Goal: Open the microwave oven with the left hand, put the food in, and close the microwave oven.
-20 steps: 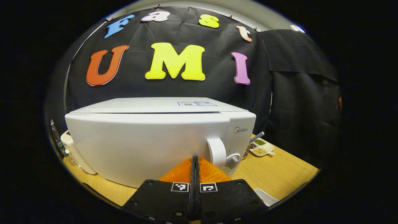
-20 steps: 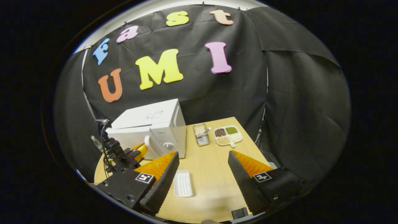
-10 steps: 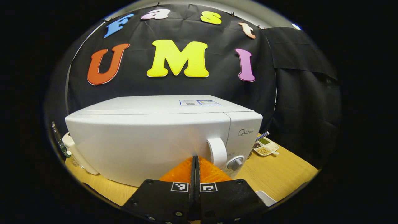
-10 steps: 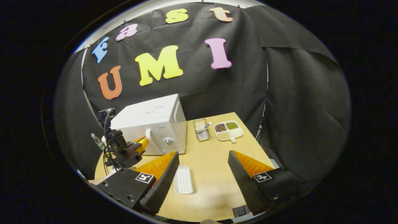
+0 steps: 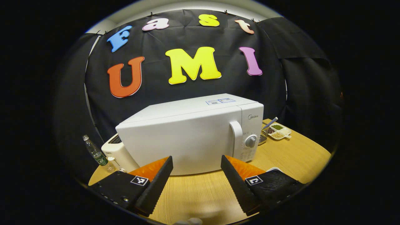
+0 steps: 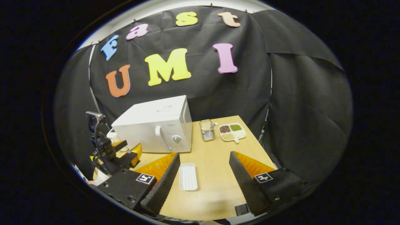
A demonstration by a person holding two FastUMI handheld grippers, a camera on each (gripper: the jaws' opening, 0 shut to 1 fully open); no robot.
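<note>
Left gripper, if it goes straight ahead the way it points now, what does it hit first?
Most likely the closed front door of the white box-shaped microwave oven, left of its white vertical handle. The left gripper is open, with bare wooden table between the fingers and the oven. The depth is hard to judge.

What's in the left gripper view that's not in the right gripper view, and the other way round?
Left gripper view: a water bottle standing beside the white microwave. Right gripper view: the left hand-held gripper, open, off to one side, and the white tray seen whole. Both: the microwave with its door closed, the dish of beans and the wooden table.
</note>
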